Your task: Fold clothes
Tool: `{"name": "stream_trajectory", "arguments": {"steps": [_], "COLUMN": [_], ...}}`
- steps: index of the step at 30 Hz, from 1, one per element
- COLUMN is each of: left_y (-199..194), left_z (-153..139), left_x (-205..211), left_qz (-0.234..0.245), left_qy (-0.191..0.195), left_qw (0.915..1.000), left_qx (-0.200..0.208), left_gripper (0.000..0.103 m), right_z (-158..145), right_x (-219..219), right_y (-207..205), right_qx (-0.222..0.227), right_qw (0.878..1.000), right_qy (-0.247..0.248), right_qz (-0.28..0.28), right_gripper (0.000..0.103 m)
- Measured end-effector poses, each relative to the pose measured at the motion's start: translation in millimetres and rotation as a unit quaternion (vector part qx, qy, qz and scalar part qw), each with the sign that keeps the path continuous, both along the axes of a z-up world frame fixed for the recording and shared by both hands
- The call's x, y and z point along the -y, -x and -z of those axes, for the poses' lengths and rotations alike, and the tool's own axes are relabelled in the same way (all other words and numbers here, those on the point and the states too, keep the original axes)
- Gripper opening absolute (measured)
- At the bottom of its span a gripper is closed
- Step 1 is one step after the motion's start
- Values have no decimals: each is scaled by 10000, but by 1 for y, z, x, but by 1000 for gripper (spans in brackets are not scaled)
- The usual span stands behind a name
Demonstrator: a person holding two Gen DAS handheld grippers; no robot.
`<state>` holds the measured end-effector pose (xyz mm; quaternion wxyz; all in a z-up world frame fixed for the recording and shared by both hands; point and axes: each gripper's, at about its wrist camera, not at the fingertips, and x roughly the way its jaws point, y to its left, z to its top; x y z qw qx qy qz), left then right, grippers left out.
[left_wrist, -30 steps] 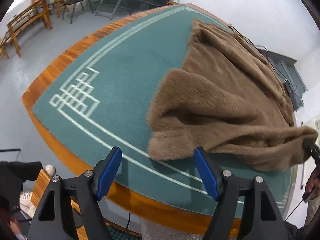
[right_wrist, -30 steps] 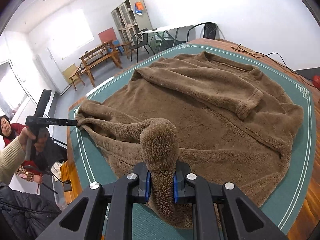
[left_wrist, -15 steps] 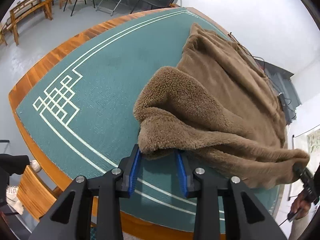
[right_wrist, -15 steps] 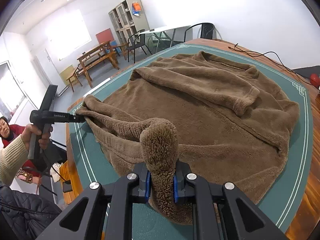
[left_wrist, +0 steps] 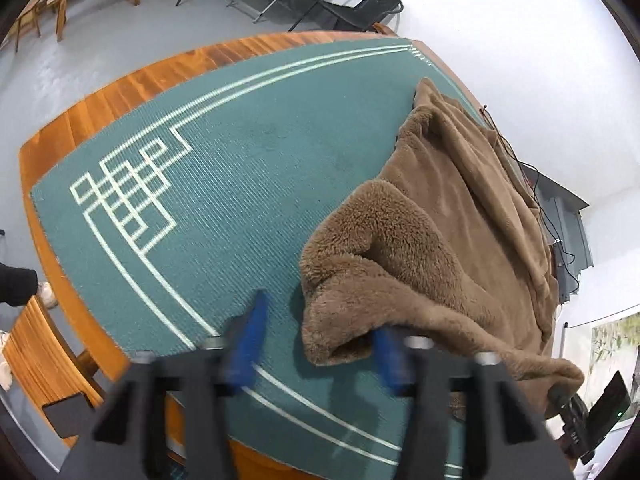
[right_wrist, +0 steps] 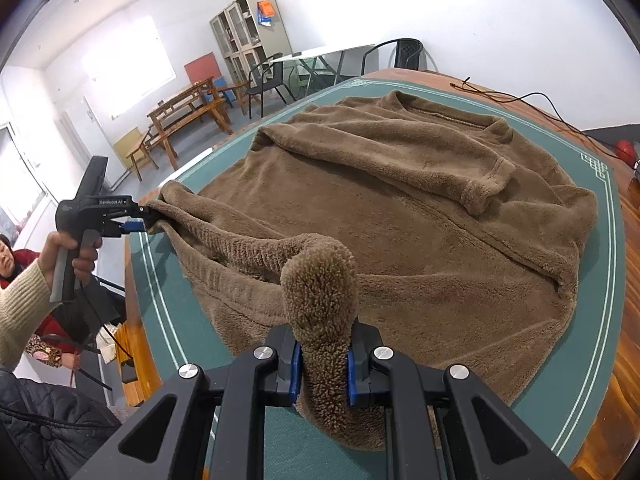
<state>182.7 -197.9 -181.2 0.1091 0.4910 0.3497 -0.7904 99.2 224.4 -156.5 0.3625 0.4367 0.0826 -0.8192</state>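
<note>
A brown fleece sweater (right_wrist: 420, 216) is lying spread over a green mat (left_wrist: 224, 184) that is covering a wooden table (left_wrist: 132, 80). One sleeve (right_wrist: 400, 160) is lying folded across the chest, and the neckline is pointing toward the table's far edge in the right wrist view. The hem is bunching along the table's near edge. The right gripper (right_wrist: 322, 360) is pinching a thick fold of the hem at that near edge, its blue pads pressing into the fleece on both sides. The left gripper (left_wrist: 320, 344) is working at the hem's other corner, nearer the left side of the table; its two blue fingers (left_wrist: 250, 340) are standing apart and blurring with motion, one on the bare mat, the other partly tucked under the fabric edge, so it is not clamping anything. A hand (right_wrist: 68, 252) in a cream knit sleeve (right_wrist: 20, 308) is holding that gripper's handle. A black cable (right_wrist: 532, 108) is trailing across the table's far right corner
</note>
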Motion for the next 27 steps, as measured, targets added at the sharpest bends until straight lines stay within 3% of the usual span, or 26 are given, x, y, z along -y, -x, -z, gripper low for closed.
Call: {"name": "stream_trajectory", "arguments": {"steps": [1, 2, 5, 9, 14, 17, 27], "left_y": [0, 0, -9, -18, 10, 43, 202], "left_z": [1, 0, -15, -70, -152, -183, -222], "left_x": [0, 1, 9, 13, -8, -18, -65], "left_qz": [-27, -80, -280, -220, 221, 454, 1276], "left_qy": [-39, -50, -89, -9, 493, 544, 663], "left_qw": [10000, 9999, 9995, 9979, 9893, 9835, 9711], "left_qx": [28, 42, -82, -616, -1353, -1662, -1905], "left_gripper": [14, 12, 10, 10, 10, 10, 10], "right_z": [2, 3, 2, -23, -66, -88, -133], "right_x": [1, 2, 2, -7, -19, -32, -67], "right_y": [0, 0, -1, -1, 10, 19, 77], "right_qx": [1, -25, -190, -591, -1144, -1451, -2249], "right_qw": [10000, 10000, 9995, 9969, 9880, 9789, 9390], "right_qy": [-34, -83, -205, -109, 150, 294, 130], "right_qz": [-9, 18, 165, 501, 1025, 1410, 2600], "right_gripper": [17, 17, 17, 16, 15, 15, 15]}}
